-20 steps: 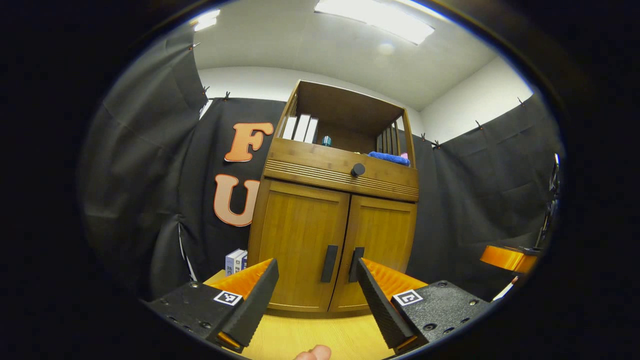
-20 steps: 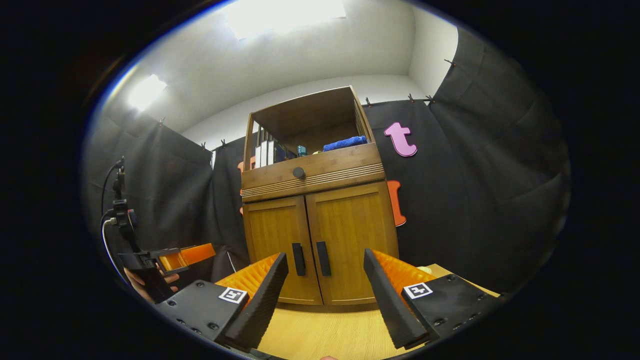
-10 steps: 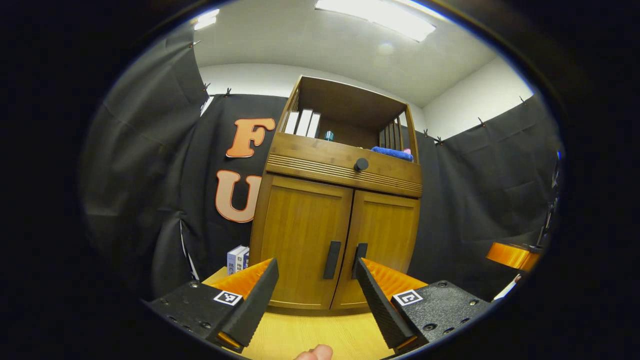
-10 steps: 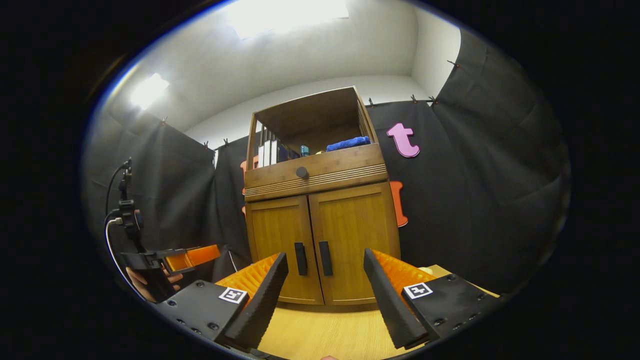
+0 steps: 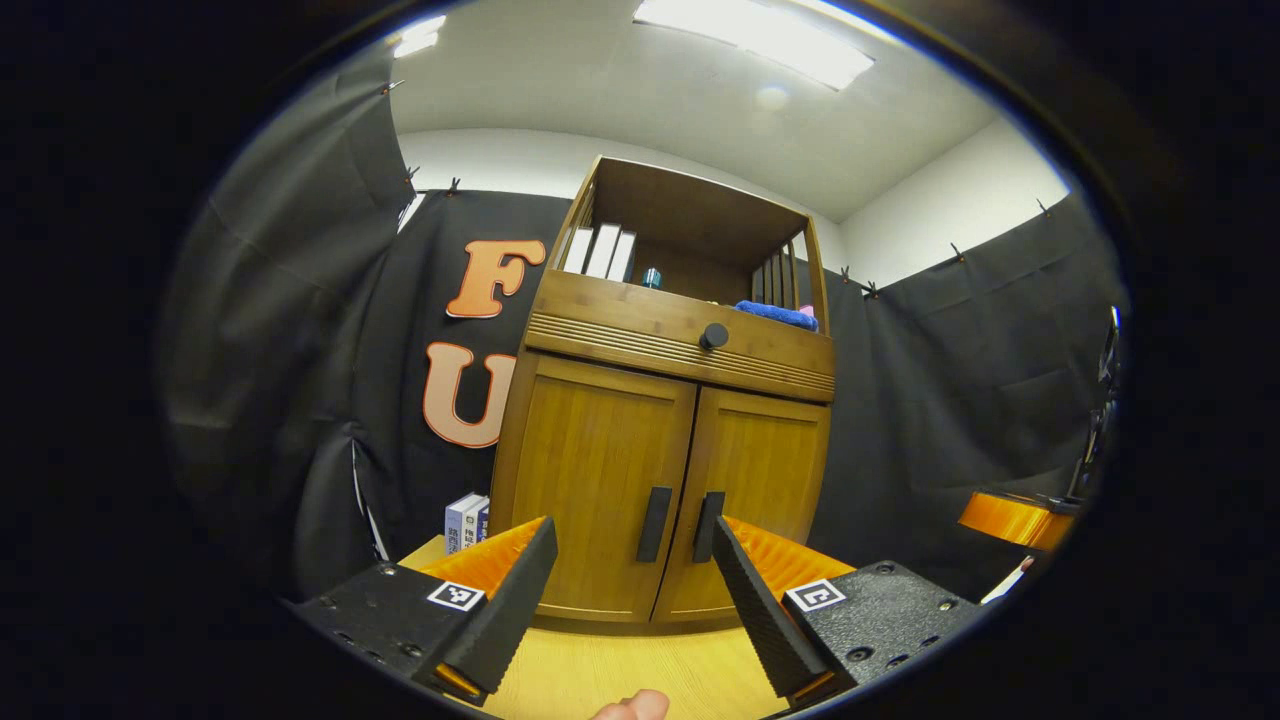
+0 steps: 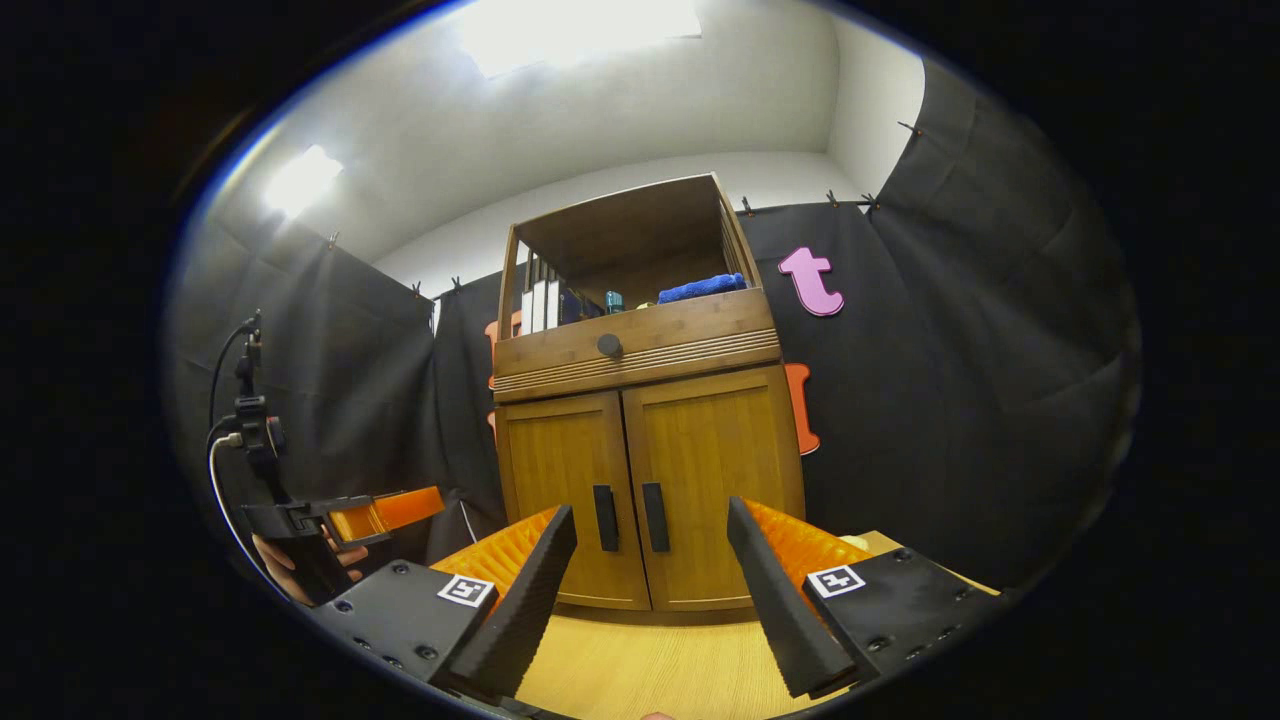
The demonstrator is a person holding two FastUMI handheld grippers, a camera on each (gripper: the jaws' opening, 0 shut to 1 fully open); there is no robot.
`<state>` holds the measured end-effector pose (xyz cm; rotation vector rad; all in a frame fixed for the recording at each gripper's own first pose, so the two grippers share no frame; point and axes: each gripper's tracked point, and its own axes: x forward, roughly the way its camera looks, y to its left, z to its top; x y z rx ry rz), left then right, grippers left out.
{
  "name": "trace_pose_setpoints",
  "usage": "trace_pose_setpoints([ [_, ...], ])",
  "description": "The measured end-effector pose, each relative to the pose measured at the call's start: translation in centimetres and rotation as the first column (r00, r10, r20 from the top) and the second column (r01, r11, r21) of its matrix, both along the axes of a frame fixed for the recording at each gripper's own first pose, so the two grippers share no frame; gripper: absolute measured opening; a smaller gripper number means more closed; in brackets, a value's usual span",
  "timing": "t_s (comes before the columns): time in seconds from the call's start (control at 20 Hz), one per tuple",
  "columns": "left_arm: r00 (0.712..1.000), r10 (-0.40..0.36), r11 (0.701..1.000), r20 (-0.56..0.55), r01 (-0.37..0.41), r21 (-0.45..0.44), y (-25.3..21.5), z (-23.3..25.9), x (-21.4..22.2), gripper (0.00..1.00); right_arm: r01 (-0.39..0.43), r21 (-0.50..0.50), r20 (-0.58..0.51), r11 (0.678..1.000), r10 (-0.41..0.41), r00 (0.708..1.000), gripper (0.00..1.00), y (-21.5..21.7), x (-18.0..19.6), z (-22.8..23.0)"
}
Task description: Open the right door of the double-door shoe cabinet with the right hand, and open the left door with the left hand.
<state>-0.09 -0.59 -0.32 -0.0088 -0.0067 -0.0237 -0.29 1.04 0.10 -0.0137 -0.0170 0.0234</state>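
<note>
- Black cloth walls close off the booth on all sides, and a pale wooden tabletop (image 6: 640, 670) carries the shoe cabinet (image 6: 640, 400), which stands upright against the back cloth, well ahead of both tools.
- We see its left door (image 5: 600, 490) and right door (image 5: 765, 500) both shut, meeting at a centre seam; each has a dark vertical bar handle right beside that seam, the left handle (image 5: 655, 524) and the right handle (image 5: 708, 513).
- Above the doors sits a drawer with a round knob (image 5: 713, 336), and the open shelf on top holds books (image 5: 600, 252) and a blue cloth (image 5: 777, 316).
- We judge the doors to be stiff, light wooden panels on side hinges; they should swing outward with a modest pull, though a catch may resist at first.
- We would take hold across each bar handle, near its middle, one finger on either side, since the smooth door faces offer no grip.
- Our left tool (image 5: 635, 600) is spread wide with nothing between its fingers, levelled roughly at the two handles and well short of them.
- Our right tool (image 6: 650, 590) is likewise wide and empty, pointing at the handles from farther off, tilted slightly upward.
- In the right gripper view the left tool appears at the far left, gripped by a hand (image 6: 300, 565).
</note>
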Motion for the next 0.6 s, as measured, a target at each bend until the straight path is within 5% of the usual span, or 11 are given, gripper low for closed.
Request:
trace_pose_setpoints([
  [0.6, 0.999, 0.023, 1.000, 0.034, -0.023, 0.007, 1.3, -0.4, 0.1, 0.94, -0.030, -0.001, 0.000, 1.000, 0.030, 1.000, 0.98, 0.9, 0.6, -0.6],
])
